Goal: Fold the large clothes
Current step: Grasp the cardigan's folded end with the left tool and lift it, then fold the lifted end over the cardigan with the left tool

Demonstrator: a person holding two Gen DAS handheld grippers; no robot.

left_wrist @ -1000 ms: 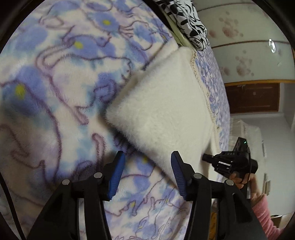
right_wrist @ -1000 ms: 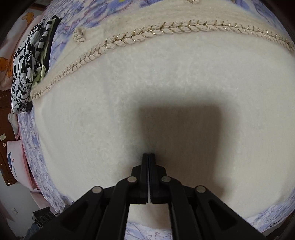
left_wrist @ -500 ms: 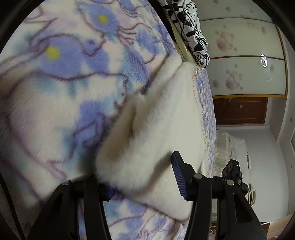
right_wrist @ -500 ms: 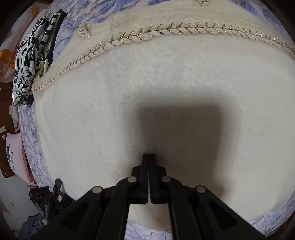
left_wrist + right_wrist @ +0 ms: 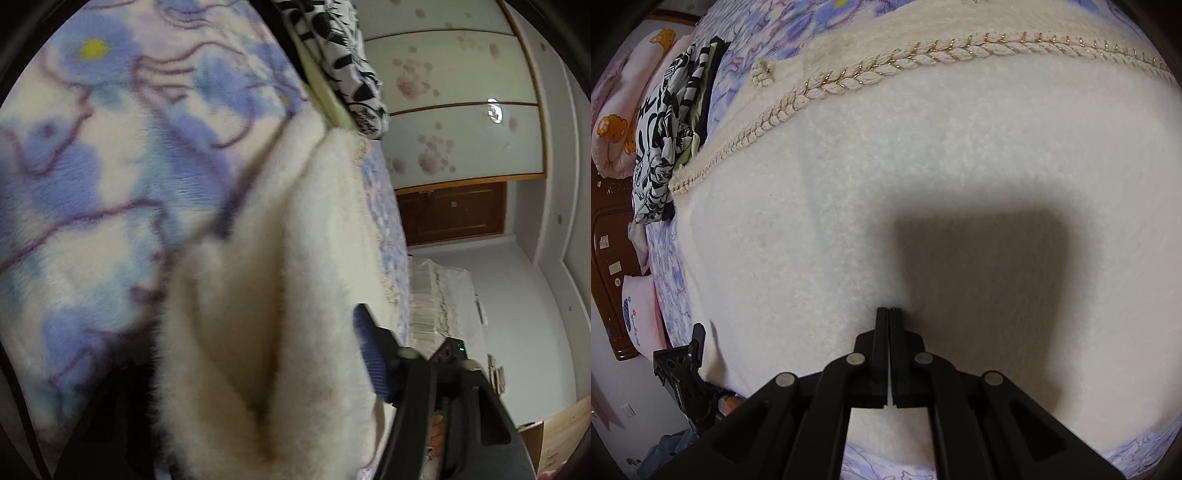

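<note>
Writing: black lettering runs across the black-and-white printed garment point(image 5: 661, 144), too small and warped to read. No brand mark legible elsewhere.

Item: cream fleece garment point(image 5: 923, 177), large, plush pile, spread flat over most of the floral blanket point(image 5: 92, 192). A twisted cord trim point(image 5: 849, 79) with gold thread arcs across its far part; a knotted cord button point(image 5: 761, 74) sits just beyond the trim. One corner of the garment is bunched into a thick fold in the left wrist view point(image 5: 266, 314), standing up off the blanket.

Left gripper point(image 5: 266, 369): jaws closing, with the bunched corner between them. The blue ribbed pad point(image 5: 369, 362) lies at the fleece edge; the opposite finger is buried behind the pile, so whether both pads press yet is probably not decidable.

Right gripper point(image 5: 889, 314): fingers pressed together, nothing between them, tips down on the middle of the cream fleece, casting a square shadow ahead.

Surroundings: blanket in blue and purple flowers with yellow centres, under the garment. Printed garment lies at the garment's far corner, touching the trim end. Pink bedding with bear print point(image 5: 617, 122) beyond it. Dark wooden headboard point(image 5: 609, 266). Wardrobe doors with blossom pattern point(image 5: 443, 103) and a brown wooden door point(image 5: 454, 214) stand well apart from the bed.
</note>
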